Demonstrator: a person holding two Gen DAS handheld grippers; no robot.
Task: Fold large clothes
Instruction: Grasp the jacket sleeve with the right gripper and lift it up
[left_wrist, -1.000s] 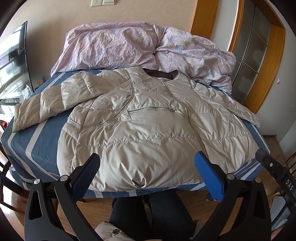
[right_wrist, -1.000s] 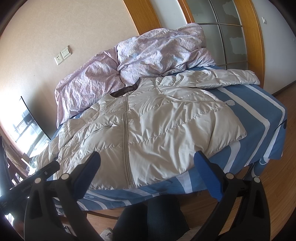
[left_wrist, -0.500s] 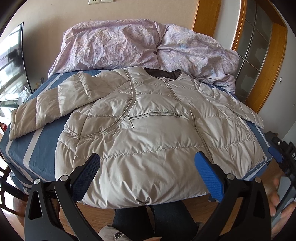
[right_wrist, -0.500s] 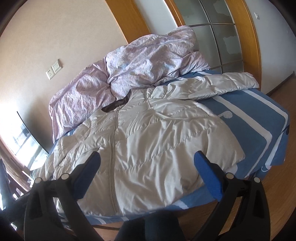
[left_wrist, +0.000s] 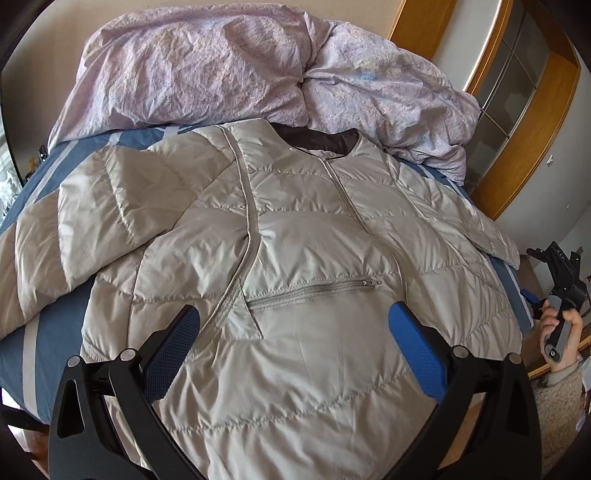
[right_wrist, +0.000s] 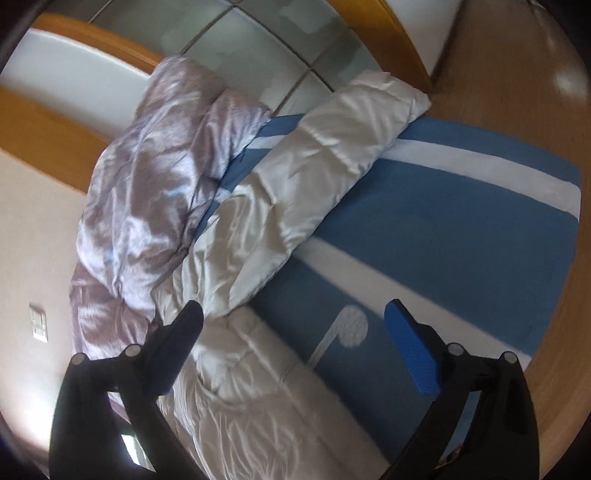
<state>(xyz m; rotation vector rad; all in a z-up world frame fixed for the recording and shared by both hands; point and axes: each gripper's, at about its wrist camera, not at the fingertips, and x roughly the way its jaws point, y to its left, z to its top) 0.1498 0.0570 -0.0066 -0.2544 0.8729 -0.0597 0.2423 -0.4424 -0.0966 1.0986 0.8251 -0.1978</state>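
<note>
A beige quilted jacket (left_wrist: 295, 280) lies spread face up on the bed (left_wrist: 55, 332), which wears a blue sheet with pale stripes; its dark-lined collar points toward a crumpled lilac duvet (left_wrist: 229, 70) heaped at the head of the bed. One sleeve (left_wrist: 74, 236) stretches out across the sheet to the left in the left wrist view, and the other sleeve (right_wrist: 325, 158) lies along the blue sheet in the right wrist view. A chest pocket (left_wrist: 314, 290) on the jacket has its zip closed, so nothing inside it shows. The left hand-held gripper (left_wrist: 295, 347) hangs above the jacket's lower front with its blue pads wide apart and nothing between them. The right hand-held gripper (right_wrist: 291, 347) hovers over the jacket's side edge and the bare sheet; its jaws have just been closing a little but stand wide apart, gripping nothing. A hand (left_wrist: 561, 332) holds that right tool at the bed's edge.
</note>
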